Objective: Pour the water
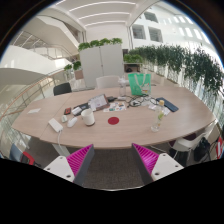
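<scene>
My gripper (112, 160) is open and empty, its two pink-padded fingers (75, 160) wide apart over the grey floor in front of a large oval wooden table (130, 132). On the table, beyond the fingers, stand a white cup (88, 117), a small pale bottle (157, 119) and a small red disc (113, 120). Nothing is between the fingers. The objects are small and far off.
The table also holds papers, a white box (56, 125) and other clutter (135, 100). Green bags (139, 82) stand at the far side. Chairs (190, 143) surround the table. A white cabinet (102, 63) topped with plants and a row of plants (190, 62) stand behind.
</scene>
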Available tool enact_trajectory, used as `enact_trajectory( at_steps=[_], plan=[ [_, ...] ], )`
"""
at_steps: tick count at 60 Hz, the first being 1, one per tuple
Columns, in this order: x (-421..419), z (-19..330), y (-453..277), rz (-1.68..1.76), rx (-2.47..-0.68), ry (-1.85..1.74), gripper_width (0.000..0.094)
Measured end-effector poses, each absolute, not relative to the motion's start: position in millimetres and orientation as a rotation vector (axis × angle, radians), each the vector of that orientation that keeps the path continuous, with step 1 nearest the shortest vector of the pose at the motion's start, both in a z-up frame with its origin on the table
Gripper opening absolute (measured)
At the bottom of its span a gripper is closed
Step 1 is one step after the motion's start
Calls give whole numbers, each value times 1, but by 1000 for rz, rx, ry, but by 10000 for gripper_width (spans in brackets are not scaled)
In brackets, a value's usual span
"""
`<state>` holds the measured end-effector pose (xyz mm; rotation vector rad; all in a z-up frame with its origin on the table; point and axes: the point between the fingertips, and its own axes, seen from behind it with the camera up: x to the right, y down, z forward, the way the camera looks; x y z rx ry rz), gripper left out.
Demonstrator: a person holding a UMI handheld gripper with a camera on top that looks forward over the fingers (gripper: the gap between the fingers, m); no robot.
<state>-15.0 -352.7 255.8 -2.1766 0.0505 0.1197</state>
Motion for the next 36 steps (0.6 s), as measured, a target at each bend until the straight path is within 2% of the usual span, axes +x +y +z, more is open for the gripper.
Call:
enact_trajectory(
  at_steps=[13,23,27,36],
  plan=[
    [11,241,-343,66,-2159,106,825],
    [83,233,-293,-53,-1965,71,821],
    [113,219,-262,-59,-1880,52,816],
    [192,169,-184,-96,-1823,121,818]
  ],
)
